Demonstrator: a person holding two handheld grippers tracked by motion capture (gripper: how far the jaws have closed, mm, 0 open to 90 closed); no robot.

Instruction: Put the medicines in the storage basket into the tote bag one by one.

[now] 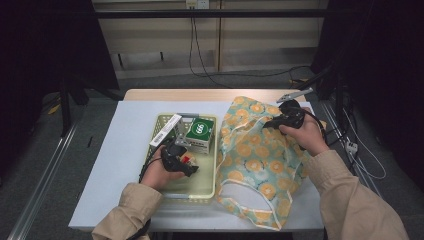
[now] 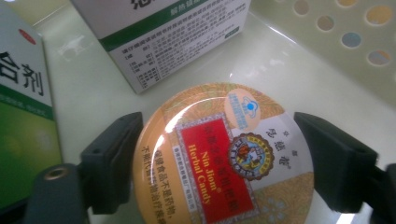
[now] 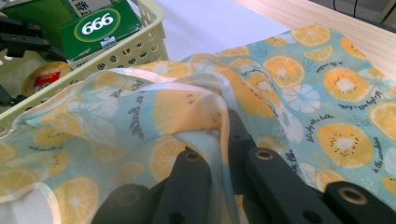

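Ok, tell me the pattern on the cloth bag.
Light teal bag printed with orange and kiwi slices; clearest in the right gripper view.

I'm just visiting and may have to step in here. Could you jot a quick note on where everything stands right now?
Left gripper: open, its fingers either side of the round candy tin; whether they touch it, I cannot tell.
Right gripper: shut on the bag, pinching its rim and holding it lifted.
Things: the tin lies flat in the basket beside the green box and a white box. The bag lies right of the basket.
Done: bag edge raised.
Left, probably: close on the tin, lift it and put it in the bag, perhaps the boxes too.
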